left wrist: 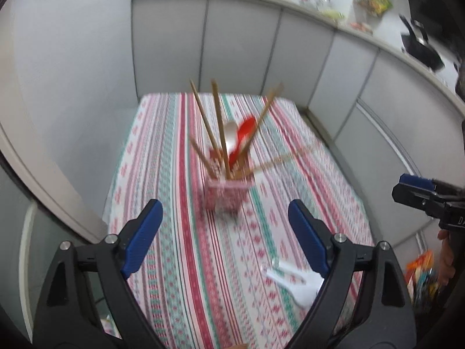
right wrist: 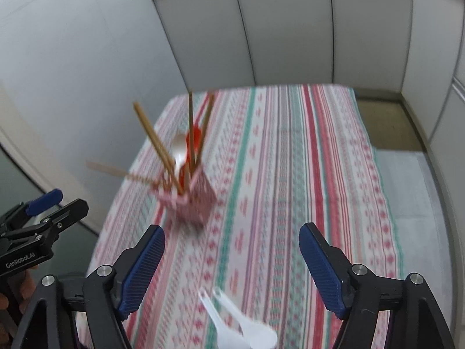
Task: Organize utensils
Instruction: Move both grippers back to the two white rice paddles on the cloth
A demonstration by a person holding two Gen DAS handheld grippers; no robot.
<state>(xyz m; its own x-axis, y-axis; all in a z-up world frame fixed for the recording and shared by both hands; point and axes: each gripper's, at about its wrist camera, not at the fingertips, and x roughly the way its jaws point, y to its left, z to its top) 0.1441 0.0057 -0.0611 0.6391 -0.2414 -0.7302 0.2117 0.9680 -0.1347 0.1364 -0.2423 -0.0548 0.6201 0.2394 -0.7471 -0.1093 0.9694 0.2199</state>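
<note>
A small pink patterned holder [left wrist: 226, 194] [right wrist: 193, 205] stands on the striped tablecloth [left wrist: 180, 247] [right wrist: 290, 174]. In it stand several wooden chopsticks [left wrist: 218, 122] [right wrist: 152, 139], a white spoon [left wrist: 230, 133] [right wrist: 178, 152] and a red spoon [left wrist: 242, 136] [right wrist: 195, 142]. White plastic spoons [left wrist: 296, 283] [right wrist: 235, 324] lie on the cloth near the front edge. My left gripper [left wrist: 225, 234] is open and empty above the cloth, short of the holder. My right gripper [right wrist: 232, 264] is open and empty, just above the white spoons; it also shows at the right edge of the left wrist view [left wrist: 421, 192].
Grey partition panels [left wrist: 241, 49] [right wrist: 290, 29] close in the table at the back and sides. A shelf with cluttered items [left wrist: 334, 3] runs above the panels. A colourful packet [left wrist: 421, 276] lies off the table's right side.
</note>
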